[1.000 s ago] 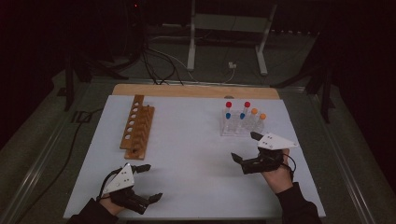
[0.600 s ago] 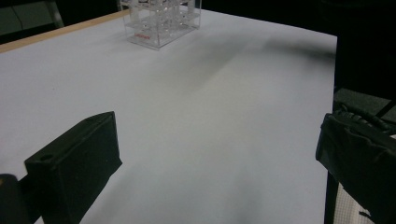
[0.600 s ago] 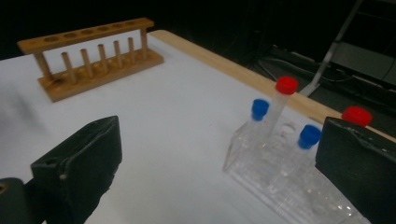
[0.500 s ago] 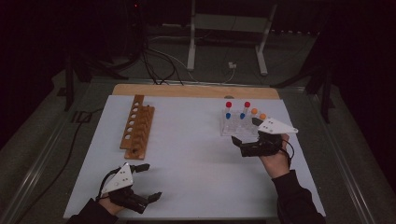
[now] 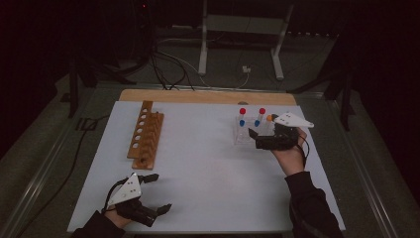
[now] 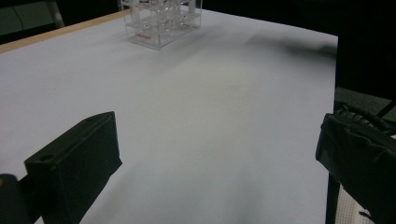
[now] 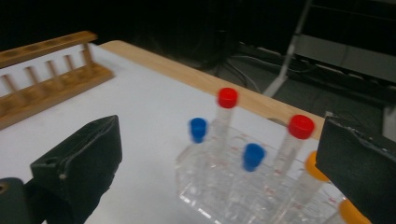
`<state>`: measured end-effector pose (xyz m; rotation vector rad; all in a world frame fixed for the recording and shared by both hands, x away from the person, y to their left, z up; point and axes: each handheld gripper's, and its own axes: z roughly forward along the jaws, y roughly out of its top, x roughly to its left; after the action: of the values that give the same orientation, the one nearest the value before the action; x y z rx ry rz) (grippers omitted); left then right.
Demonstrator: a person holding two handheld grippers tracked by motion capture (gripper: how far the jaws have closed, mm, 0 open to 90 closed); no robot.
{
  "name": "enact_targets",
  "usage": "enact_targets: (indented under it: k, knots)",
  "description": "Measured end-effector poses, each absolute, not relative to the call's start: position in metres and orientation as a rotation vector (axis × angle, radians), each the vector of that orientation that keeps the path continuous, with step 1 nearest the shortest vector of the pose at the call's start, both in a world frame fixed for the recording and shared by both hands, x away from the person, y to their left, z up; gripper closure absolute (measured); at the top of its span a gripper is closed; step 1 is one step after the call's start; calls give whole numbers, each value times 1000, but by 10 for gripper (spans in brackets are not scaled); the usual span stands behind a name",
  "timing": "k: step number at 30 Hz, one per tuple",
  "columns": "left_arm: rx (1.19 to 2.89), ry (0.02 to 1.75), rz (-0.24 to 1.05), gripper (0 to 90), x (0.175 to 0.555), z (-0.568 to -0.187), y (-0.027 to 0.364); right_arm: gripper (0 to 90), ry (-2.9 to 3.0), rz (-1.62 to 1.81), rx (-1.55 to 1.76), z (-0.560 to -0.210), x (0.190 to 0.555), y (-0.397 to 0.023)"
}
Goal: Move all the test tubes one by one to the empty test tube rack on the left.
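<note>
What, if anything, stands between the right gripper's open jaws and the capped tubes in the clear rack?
Nothing visible does. The right gripper hangs at the near side of the clear rack with its jaws wide apart, and the blue-capped tube and red-capped tubes stand straight ahead with open air before them. The wooden rack lies well off to the side.

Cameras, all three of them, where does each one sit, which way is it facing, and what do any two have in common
High view: above the person's side, looking forward and down on the table; forearms, left gripper and right gripper show.
Left gripper view: low, along its open jaws across the white top toward the clear rack.
Right gripper view: along its open jaws at the capped tubes, wooden rack beyond.
All three share the clear rack.
</note>
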<state>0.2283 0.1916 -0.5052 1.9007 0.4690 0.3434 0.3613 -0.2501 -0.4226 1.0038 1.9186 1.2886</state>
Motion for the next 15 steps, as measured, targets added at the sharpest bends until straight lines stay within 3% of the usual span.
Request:
enact_targets:
  k: [2,3,15]
  knots:
    - [1898,470,342,5,228,-505,192,4,1916,1286,1022,-424,365,-251]
    - [1899,471,343,5,228,-505,192,60,1900,1271,1053,-429,370,-253]
    - [1903,467,343,5,228,-505,192,221,1886,1222,1151,-457,385,-257]
